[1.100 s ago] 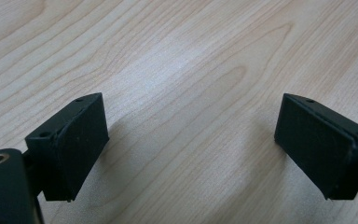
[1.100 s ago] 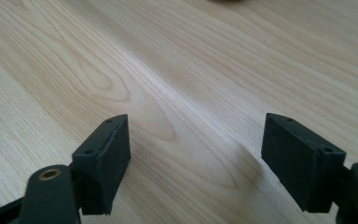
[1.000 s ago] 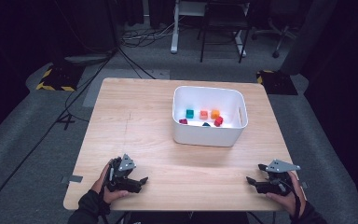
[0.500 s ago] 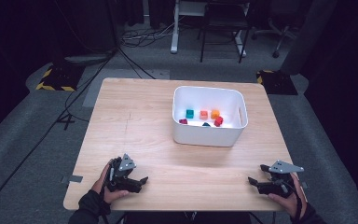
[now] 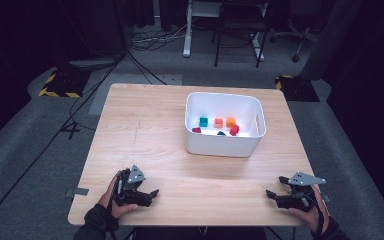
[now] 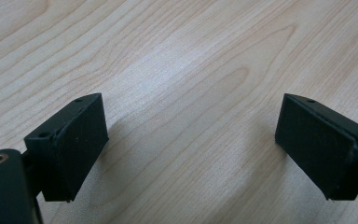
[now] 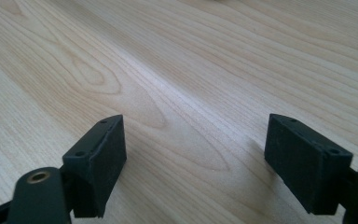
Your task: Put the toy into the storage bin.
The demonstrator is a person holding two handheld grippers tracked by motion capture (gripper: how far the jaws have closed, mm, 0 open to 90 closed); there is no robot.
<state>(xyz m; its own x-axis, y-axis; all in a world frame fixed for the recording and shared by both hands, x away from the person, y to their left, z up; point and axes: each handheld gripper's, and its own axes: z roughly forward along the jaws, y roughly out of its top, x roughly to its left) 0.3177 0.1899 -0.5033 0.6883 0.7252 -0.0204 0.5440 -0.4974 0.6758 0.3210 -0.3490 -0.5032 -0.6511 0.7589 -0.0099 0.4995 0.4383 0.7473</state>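
Two tongs at near desk edge: left tongs (image 5: pixel 152 192) and right tongs (image 5: pixel 270 194), both gaping wide, empty, resting on desk (image 5: pixel 150 130). Small coloured blocks (image 5: pixel 219 124) lie inside white bin (image 5: pixel 225 145), far right of centre. Advice: reach over rim, descend vertically, pinch one block squarely.

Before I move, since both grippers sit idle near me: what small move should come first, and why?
Probably lift the right gripper and carry it forward toward the white bin. Its jaws stand open and hold nothing above bare wooden table, and the small coloured blocks lie inside the bin, which is nearer the right side.
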